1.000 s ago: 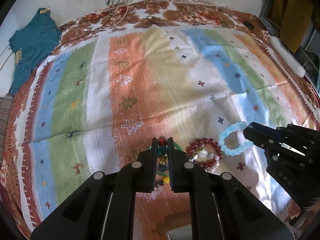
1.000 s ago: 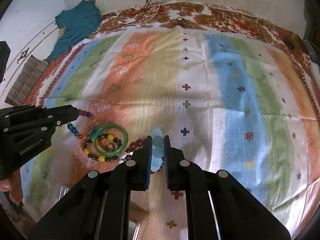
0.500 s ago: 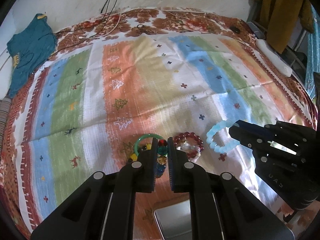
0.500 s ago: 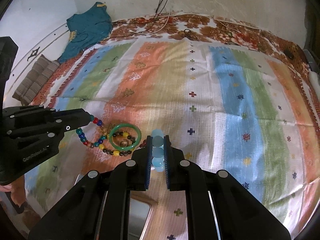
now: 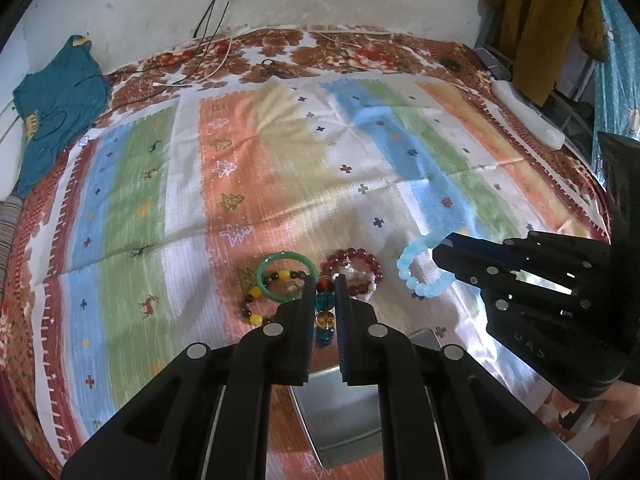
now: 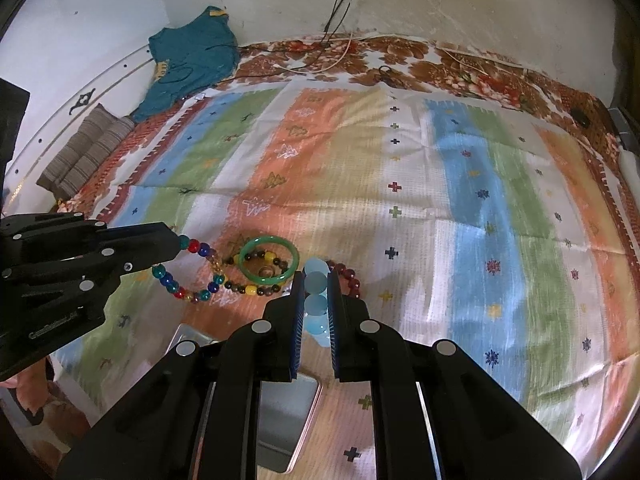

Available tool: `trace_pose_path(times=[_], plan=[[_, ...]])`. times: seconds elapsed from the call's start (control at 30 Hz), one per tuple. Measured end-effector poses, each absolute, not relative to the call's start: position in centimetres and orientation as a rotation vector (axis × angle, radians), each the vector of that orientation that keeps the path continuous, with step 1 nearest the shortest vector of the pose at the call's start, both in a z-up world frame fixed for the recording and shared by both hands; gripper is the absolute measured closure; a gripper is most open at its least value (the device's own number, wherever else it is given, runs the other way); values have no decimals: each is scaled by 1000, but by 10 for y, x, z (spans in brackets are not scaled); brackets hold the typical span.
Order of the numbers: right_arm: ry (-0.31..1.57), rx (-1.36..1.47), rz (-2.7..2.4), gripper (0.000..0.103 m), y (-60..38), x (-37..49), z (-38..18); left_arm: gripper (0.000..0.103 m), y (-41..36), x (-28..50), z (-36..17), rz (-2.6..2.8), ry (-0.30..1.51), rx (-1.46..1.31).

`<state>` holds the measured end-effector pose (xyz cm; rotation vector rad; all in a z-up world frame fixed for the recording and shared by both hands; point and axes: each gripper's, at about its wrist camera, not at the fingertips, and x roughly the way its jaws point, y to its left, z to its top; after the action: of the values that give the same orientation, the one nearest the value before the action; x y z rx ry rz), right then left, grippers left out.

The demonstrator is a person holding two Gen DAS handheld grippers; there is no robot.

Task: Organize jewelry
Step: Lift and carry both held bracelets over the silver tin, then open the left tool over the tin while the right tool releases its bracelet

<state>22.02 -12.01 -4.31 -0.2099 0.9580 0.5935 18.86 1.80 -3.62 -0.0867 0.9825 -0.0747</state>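
My left gripper (image 5: 324,283) is shut on a multicoloured bead bracelet (image 5: 325,305), which hangs from its tip in the right wrist view (image 6: 188,276). My right gripper (image 6: 315,280) is shut on a pale blue bead bracelet (image 6: 315,305), seen dangling in the left wrist view (image 5: 416,270). Both are lifted above the striped cloth. On the cloth lie a green bangle (image 5: 286,275), a dark-and-yellow bead bracelet (image 5: 260,304) and a dark red bead bracelet (image 5: 354,272). A metal tray (image 5: 340,412) lies below the grippers.
The striped cloth (image 5: 280,168) covers a bed with a floral border. A teal garment (image 5: 56,104) lies at the far left, cables (image 5: 212,72) at the back, a white object (image 5: 528,116) at the right edge. Folded striped fabric (image 6: 84,152) sits left.
Both grippers have lifted and drawn back with their bracelets. The metal tray has come into view below them, and the jewelry on the cloth now sits farther ahead.
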Motion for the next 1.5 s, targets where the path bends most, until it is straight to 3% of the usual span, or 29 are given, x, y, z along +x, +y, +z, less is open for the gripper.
trace_pose_path(times=[1.43, 1.5], plan=[[974, -196, 698, 91, -131, 152, -38, 94, -3, 121, -30, -101, 974, -68], [969, -202, 663, 89, -134, 154, -38, 88, 2, 122, -31, -65, 984, -78]])
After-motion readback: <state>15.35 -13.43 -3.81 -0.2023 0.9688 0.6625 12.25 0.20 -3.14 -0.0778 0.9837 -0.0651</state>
